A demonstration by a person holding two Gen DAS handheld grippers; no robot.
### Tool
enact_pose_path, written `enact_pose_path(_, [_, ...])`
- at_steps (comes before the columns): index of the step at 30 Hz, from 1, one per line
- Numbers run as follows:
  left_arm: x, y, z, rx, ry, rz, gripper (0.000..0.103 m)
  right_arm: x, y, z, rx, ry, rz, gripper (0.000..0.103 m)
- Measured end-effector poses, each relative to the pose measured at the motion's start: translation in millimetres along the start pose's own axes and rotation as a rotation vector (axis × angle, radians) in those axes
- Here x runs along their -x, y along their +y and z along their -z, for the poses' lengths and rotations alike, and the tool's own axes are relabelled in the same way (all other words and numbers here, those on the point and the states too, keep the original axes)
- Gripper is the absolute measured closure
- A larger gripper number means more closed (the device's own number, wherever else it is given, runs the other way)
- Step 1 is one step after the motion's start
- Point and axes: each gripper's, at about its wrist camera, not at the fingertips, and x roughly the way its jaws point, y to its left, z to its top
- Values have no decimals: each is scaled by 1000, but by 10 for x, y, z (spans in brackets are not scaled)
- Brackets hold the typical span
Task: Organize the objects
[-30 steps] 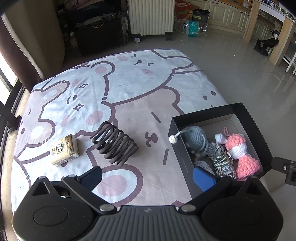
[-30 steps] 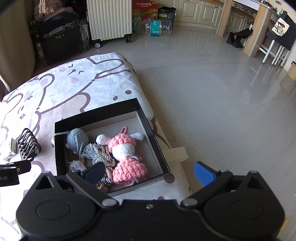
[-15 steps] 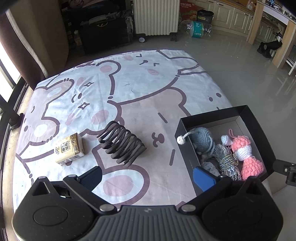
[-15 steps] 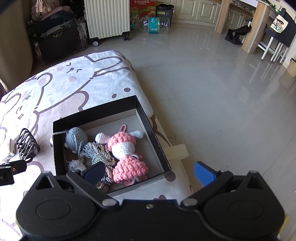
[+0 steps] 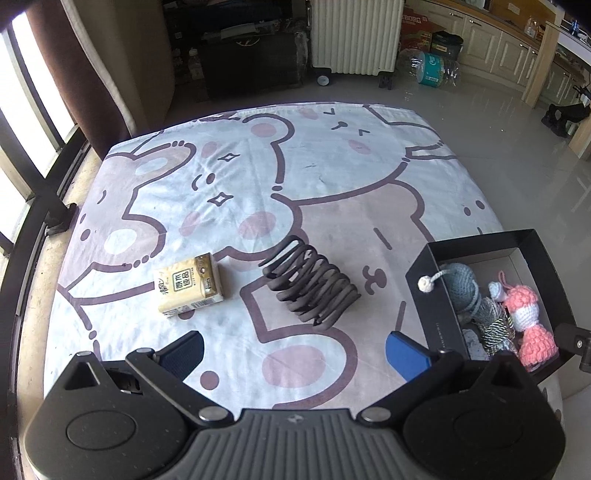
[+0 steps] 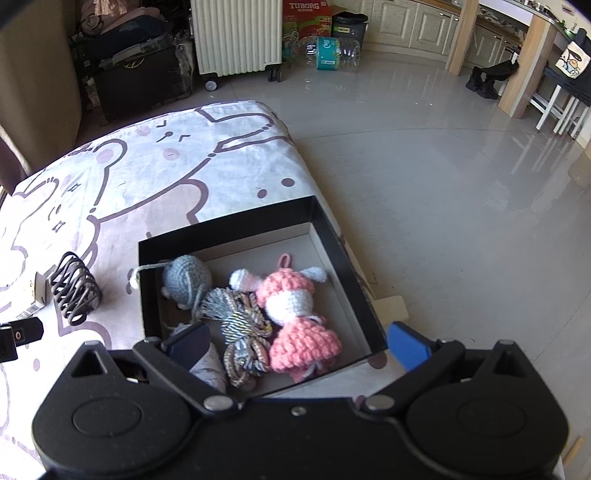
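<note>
We hold both grippers empty, fingers spread. Our left gripper [image 5: 293,352] hovers over the bed [image 5: 332,177] facing the dark coil [image 5: 310,286] and tissue pack [image 5: 189,285], likely next for the black box [image 6: 255,221]; our right gripper [image 6: 297,345] waits above its crocheted toys [image 6: 295,314].

Setting: a lived-in home, open-plan room with glossy tiled floor [image 6: 424,192]. Work surface is covered by a cartoon-bear printed sheet [image 5: 258,177]; behind it stand a white oil-filled radiator on castors [image 5: 356,37] and cream kitchen cabinets [image 6: 413,26]. A Tuborg carton [image 6: 304,16], a pack of water bottles [image 6: 332,51] and a dark window curtain [image 5: 85,77] complete the domestic clutter.
</note>
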Motion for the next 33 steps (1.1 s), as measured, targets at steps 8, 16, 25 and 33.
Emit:
enact_pose_path(8, [25, 362, 35, 45, -6, -33, 0, 14, 319, -18, 41, -1, -29, 0])
enact_pose_path(16, [36, 674, 99, 80, -5, -59, 0, 17, 667, -14, 85, 3, -58, 0])
enact_pose_path(25, [41, 1008, 170, 122, 0, -87, 0, -4, 1011, -8, 129, 3, -89, 0])
enact_pose_path(33, [41, 1194, 227, 144, 1, -98, 0, 0, 1261, 15, 158, 3, -112, 0])
